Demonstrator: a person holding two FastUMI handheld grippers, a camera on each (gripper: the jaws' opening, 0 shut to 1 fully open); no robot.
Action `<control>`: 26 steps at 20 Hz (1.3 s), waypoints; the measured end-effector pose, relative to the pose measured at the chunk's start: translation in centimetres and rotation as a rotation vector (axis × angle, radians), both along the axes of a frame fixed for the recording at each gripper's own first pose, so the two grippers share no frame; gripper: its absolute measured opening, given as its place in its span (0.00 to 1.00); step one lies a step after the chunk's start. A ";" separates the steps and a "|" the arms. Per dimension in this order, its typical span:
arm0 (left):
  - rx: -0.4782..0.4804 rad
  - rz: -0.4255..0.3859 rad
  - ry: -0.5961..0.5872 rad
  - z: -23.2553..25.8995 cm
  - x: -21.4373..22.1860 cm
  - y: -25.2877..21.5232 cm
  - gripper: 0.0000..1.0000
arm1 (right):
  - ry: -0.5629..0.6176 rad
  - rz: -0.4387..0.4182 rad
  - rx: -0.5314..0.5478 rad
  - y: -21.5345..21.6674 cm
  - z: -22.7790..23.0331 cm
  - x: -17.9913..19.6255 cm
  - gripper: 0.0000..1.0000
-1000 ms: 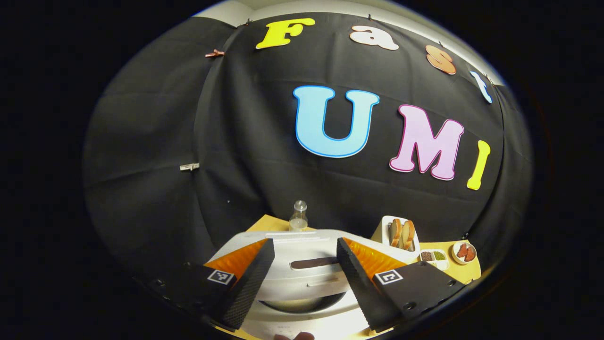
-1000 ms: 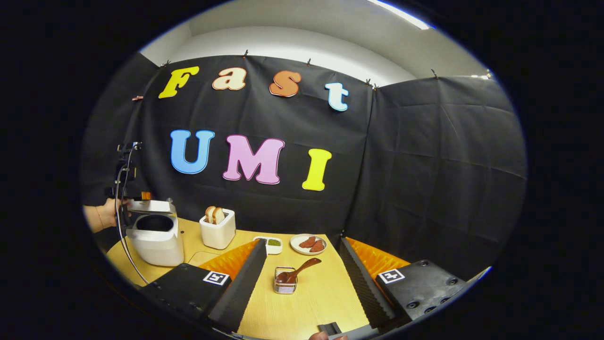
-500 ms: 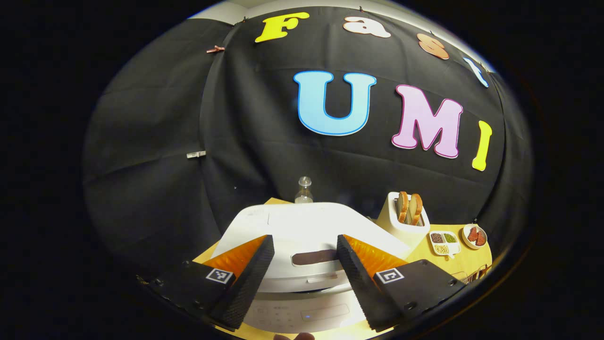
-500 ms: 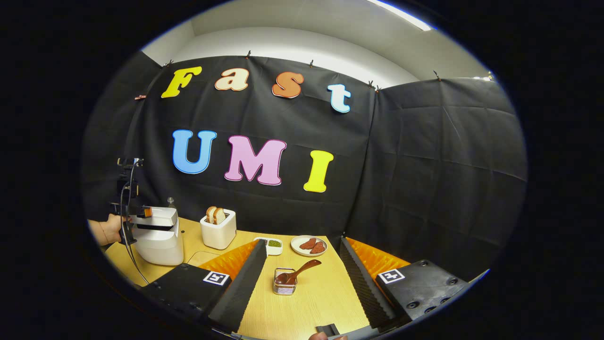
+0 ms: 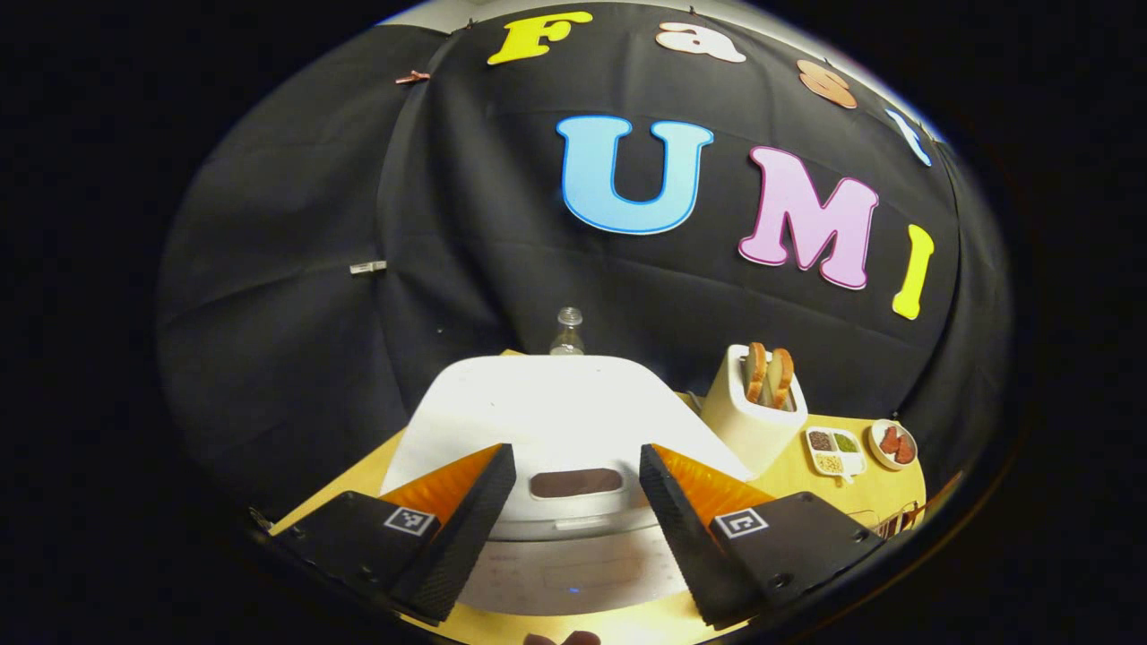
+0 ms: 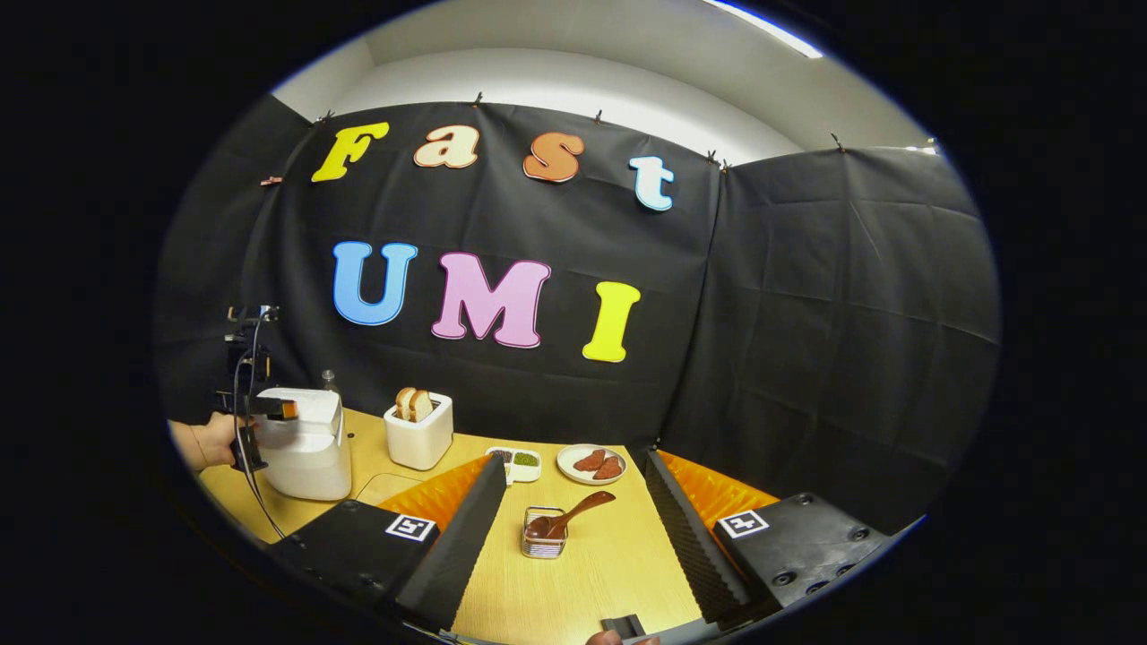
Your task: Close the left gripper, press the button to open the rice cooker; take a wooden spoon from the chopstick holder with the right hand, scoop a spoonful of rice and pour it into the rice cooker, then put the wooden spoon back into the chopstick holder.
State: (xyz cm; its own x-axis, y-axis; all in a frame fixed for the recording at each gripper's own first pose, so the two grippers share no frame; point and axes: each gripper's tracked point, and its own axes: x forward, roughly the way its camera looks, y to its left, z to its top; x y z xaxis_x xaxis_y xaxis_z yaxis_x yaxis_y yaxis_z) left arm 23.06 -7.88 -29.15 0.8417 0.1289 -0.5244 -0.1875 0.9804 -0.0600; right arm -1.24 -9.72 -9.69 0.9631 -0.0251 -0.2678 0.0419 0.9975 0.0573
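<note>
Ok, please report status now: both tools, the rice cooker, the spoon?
Left tool open over rice cooker, lid down. Right tool open, empty. Wooden spoon in chopstick holder. Nothing between right tool and spoon.

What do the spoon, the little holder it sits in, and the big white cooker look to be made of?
The wooden spoon looks like dark, smooth-finished wood: brown, matte, no glint. The chopstick holder seems to be thin metal wire, since the table shows through its bars. The rice cooker appears to be glossy white plastic, with soft highlights on its lid; the dark button is probably plastic too, though that is harder to judge.
</note>
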 end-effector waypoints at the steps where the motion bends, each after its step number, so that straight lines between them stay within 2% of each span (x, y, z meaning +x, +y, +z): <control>1: 0.010 -0.004 0.034 -1.2 -0.3 -0.1 0.98 | -0.001 0.006 -0.003 0.2 0.0 0.1 0.98; 4: 0.111 -0.013 0.040 -2.0 -0.9 0.8 0.98 | -0.007 0.014 -0.015 0.2 0.5 0.0 0.98; 8: 0.098 -0.013 -0.002 -2.0 -1.1 1.0 0.99 | 0.003 0.018 -0.031 0.1 -0.1 -0.6 0.98; 12: 0.133 -0.042 -0.005 -2.1 -0.9 1.0 0.99 | 0.008 0.009 -0.024 -0.2 -0.3 -0.8 0.98; 16: 0.108 -0.067 -0.063 -0.7 -1.1 1.3 0.98 | 0.005 0.007 0.006 -0.3 -0.1 -0.7 0.98; 17: 0.090 -0.067 -0.091 0.2 -1.1 1.3 0.94 | 0.004 0.004 0.008 -0.4 0.0 -0.6 0.98; 20: 0.026 -0.117 -0.190 3.9 -1.7 0.5 0.94 | -0.006 0.004 0.004 -0.5 0.4 -0.2 0.98; 26: -0.037 -0.209 -0.353 11.5 -6.7 0.6 0.95 | -0.033 0.013 0.007 0.3 1.6 0.4 0.98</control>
